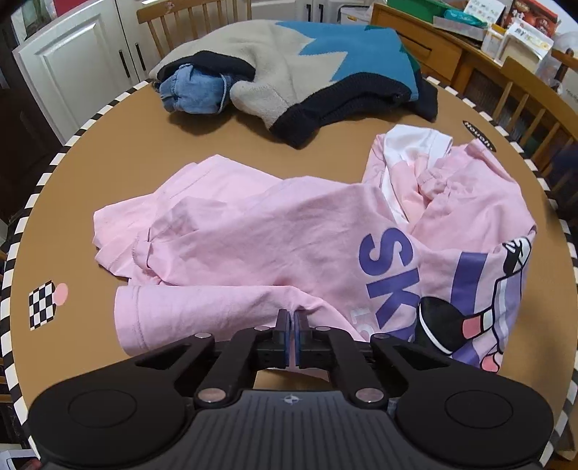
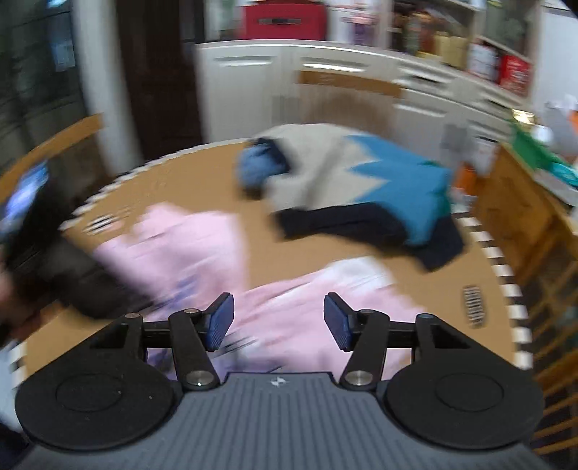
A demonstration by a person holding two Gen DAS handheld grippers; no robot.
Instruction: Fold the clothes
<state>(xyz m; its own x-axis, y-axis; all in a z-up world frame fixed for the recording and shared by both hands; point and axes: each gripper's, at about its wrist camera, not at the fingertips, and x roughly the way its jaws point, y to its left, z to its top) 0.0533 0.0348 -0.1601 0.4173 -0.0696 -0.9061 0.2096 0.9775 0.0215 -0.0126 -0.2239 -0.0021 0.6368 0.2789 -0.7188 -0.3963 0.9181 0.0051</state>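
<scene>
Two garment piles on a round brown table [image 1: 231, 141] with a black-and-white checked border; a small checker patch with a pink dot [image 1: 45, 303] sits near its left edge, a dark oval label [image 1: 479, 135] far right. Pink T-shirt [image 1: 274, 231] lies crumpled across the near half, purple lettering and a cartoon print on its right side. Behind it, apart from the shirt: a beige/teal/navy knit sweater [image 1: 300, 72] with a denim piece [image 1: 191, 90] tucked at its left end.

Left gripper [image 1: 292, 318]: jaws pinched together on a fold of the pink shirt at the sleeve's near edge. Right gripper [image 2: 279, 318]: jaws apart, nothing between the pads, hovering over pink fabric; that view is motion-blurred.

Room: wooden spindle chairs [image 1: 191, 18] around the table, white panelled cabinets [image 1: 72, 68] behind, a wooden sideboard [image 1: 426, 39] at right stacked with boxes and packets.
</scene>
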